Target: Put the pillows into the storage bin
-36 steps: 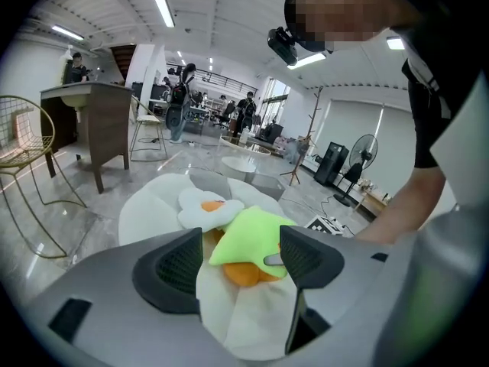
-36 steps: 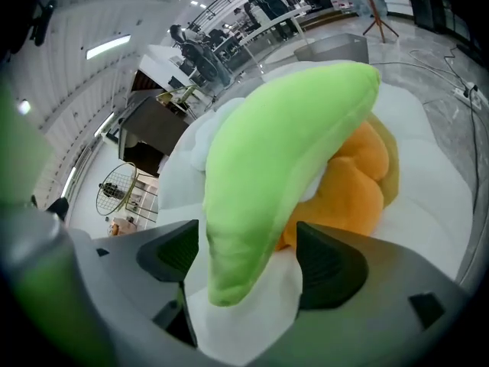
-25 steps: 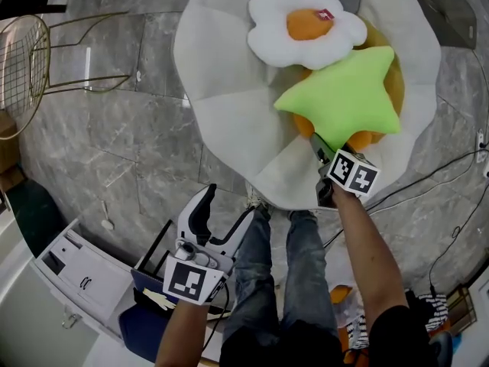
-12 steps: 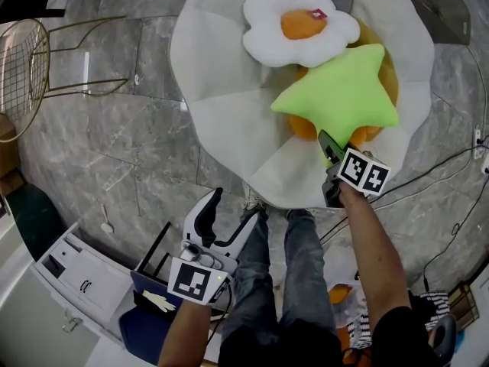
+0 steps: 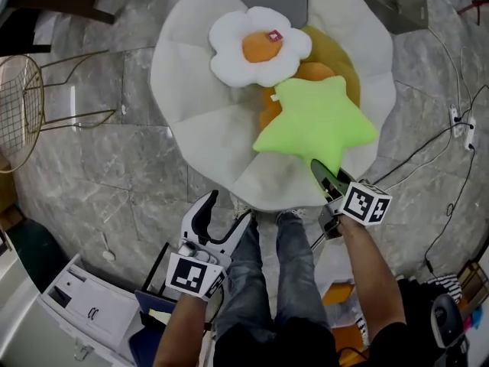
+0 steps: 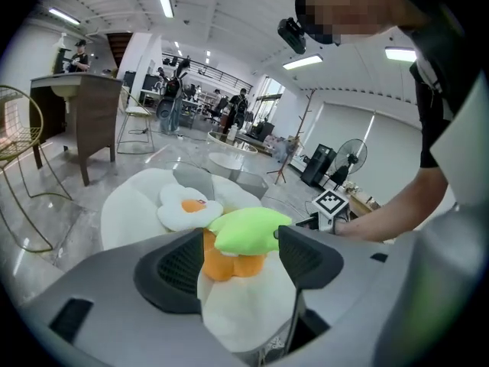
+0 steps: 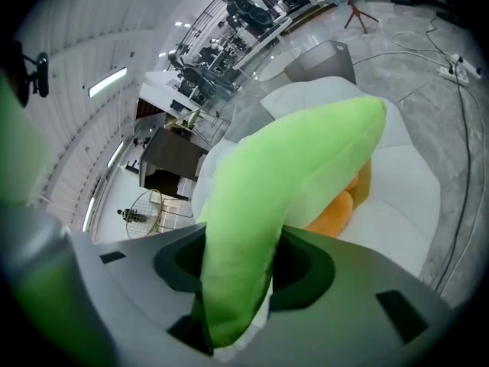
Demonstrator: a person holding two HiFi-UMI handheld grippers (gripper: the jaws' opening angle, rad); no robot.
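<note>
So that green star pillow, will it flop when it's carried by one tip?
Probably soft: the right gripper, whose jaws have just been closing, squeezes one arm of the green star pillow thin. It likely holds its shape, since the other arms look spread, not drooping.

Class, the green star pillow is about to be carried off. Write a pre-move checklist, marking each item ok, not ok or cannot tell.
1. Right gripper jaws, just now closing, pinch the green star pillow: ok.
2. Star pillow clear of the orange pillow: cannot tell.
3. Left gripper jaws open, empty: ok.
4. White cushion cleared: not ok, fried-egg pillow lies there.
5. Storage bin in sight: cannot tell.
</note>
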